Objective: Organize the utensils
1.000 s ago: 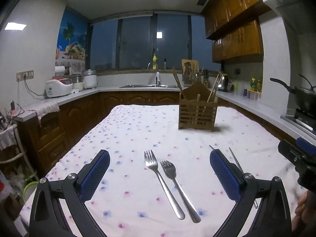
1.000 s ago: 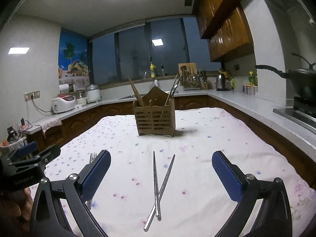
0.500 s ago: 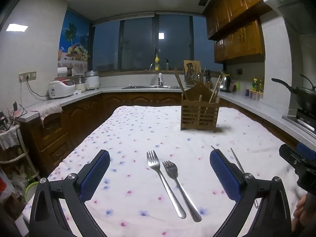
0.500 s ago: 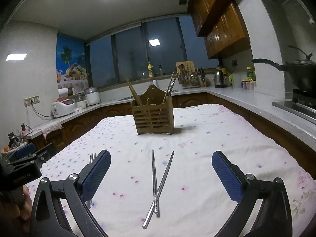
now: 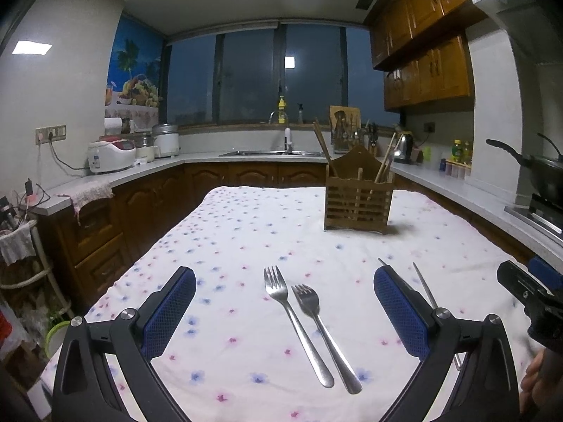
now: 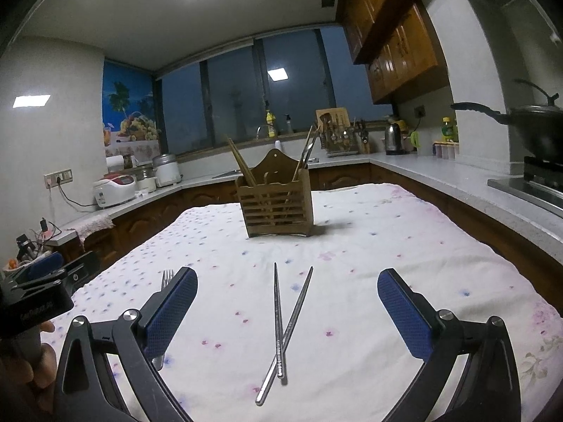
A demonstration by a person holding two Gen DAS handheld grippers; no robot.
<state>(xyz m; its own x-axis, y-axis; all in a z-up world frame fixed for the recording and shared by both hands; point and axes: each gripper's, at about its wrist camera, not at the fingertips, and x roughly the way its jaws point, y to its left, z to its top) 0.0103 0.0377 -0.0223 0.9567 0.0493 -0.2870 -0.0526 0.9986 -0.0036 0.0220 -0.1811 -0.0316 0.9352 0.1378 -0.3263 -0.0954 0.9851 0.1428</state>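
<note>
Two metal forks (image 5: 309,323) lie side by side on the flowered tablecloth (image 5: 246,246), between the fingers of my open, empty left gripper (image 5: 285,304). Two metal chopsticks (image 6: 283,327) lie crossed on the cloth between the fingers of my open, empty right gripper (image 6: 286,304). A slatted wooden utensil holder (image 5: 358,204) stands upright farther back on the table with several wooden and metal utensils in it; it also shows in the right wrist view (image 6: 276,207). One fork's tines (image 6: 167,277) peek out behind the right gripper's left finger.
The right gripper's body (image 5: 527,295) shows at the right edge of the left wrist view. Kitchen counters surround the table, with rice cookers (image 5: 111,154) at left, a sink (image 5: 271,153) at the back, and a wok (image 6: 535,130) on the stove at right.
Both grippers have tilted up and drawn back slightly; the forks and chopsticks sit a little lower in view. Nothing was grasped or moved.
</note>
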